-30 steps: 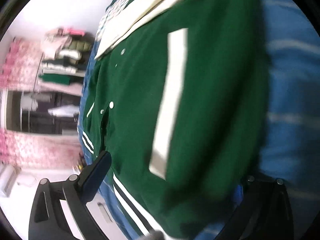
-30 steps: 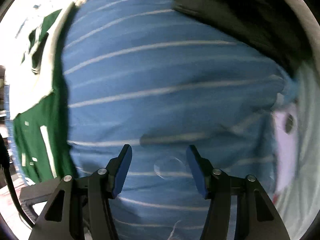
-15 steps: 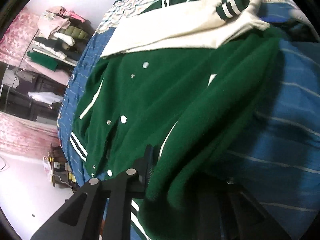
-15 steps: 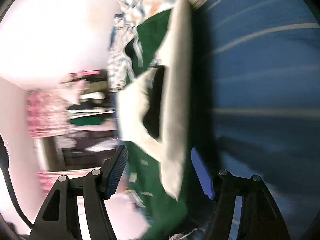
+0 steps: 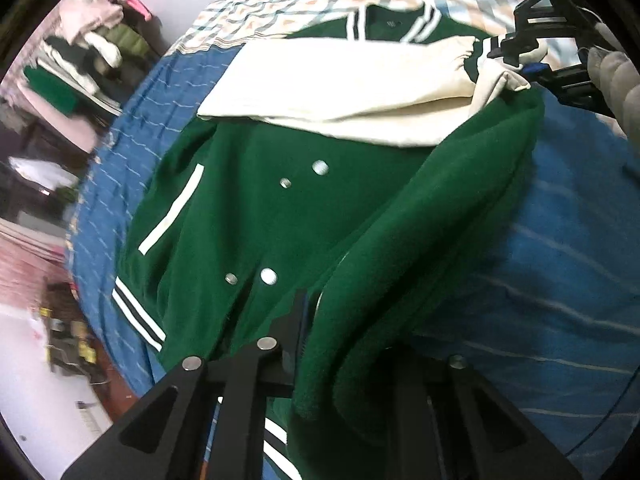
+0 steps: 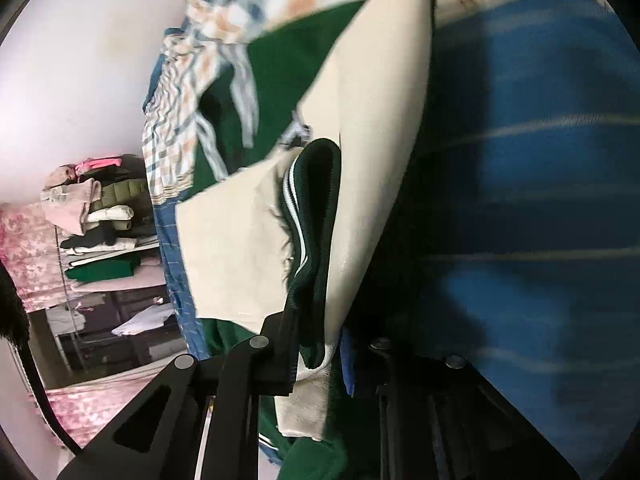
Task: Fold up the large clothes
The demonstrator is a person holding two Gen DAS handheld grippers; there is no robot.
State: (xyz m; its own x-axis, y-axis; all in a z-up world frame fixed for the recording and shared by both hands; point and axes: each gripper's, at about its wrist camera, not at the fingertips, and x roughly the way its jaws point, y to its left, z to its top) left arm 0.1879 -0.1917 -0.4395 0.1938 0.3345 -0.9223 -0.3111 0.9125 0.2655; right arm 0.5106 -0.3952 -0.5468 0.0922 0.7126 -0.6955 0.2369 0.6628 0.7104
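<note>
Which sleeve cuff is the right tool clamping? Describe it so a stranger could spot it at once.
On the blue striped bedspread lies a green varsity jacket with cream sleeves. The dark green ribbed cuff with white stripes ends the cream sleeve held by the right tool; unlike the striped hem, it is lifted off the bed.

Setting: a bedroom in a home. Evidence: a bed covered with a blue striped bedspread (image 5: 560,280) filled most of both views; a checked blanket (image 5: 320,0) in orange, white and blue lay at its far end. Against a plain white wall (image 6: 80,80) stood an open rack (image 6: 100,232) stacked with folded clothes in pink, olive, cream and green. Pink floral curtains (image 6: 24,248) hung beside the rack. Below the rack were dark shelves holding more laundry. The floor beside the bed was cluttered, blurred.
</note>
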